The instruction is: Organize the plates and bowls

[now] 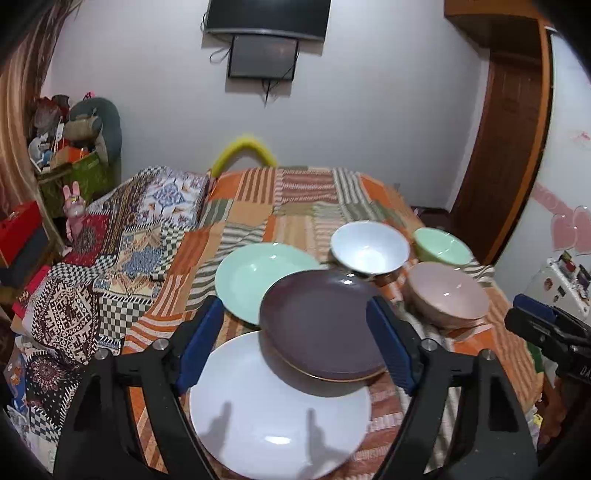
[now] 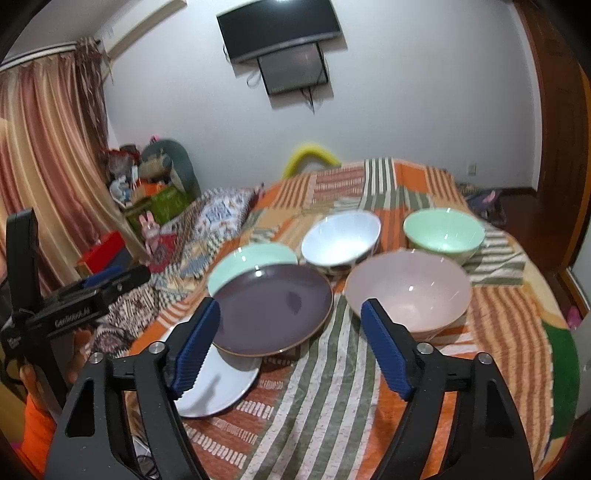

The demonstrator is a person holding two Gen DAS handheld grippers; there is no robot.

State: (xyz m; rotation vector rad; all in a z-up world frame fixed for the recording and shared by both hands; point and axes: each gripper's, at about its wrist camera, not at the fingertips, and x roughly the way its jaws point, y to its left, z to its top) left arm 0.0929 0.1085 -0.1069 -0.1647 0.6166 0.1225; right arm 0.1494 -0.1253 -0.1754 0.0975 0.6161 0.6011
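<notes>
Crockery laid out on a bed under an orange and green striped patchwork blanket (image 2: 317, 387). Landmark: the purple plate (image 1: 321, 325), near the middle of the group.

Plates
- Purple plate overlaps two others: its near edge rests over the far rim of the white plate (image 1: 277, 413), its far-left edge over the green plate (image 1: 255, 277)
- White plate is the one nearest the cameras; shadows of gripper fingers fall on it
- Green plate lies beyond and left of the purple plate

Bowls, all upright and separate
- White bowl (image 2: 340, 236) just beyond the purple plate, touching or nearly touching its far rim; cannot tell which
- Pink bowl (image 2: 408, 291) just right of the purple plate, a narrow strip of blanket between them
- Green bowl (image 2: 443, 232) farthest right, beyond the pink bowl

Grippers
- Left gripper (image 1: 295, 343): blue pads spread apart, nothing clamped; hangs above the purple plate and the white plate, clear of both
- Right gripper (image 2: 291, 343): pads likewise apart and empty; in its view the left pad sits over the purple plate's near-left edge, the right pad in front of the pink bowl's near rim; no contact seen
- A hand (image 2: 33, 373) with an orange sleeve holds the left gripper's handle, at the left edge of the right wrist view

Room: two dark screens (image 1: 266, 22) on the white wall beyond the bed
</notes>
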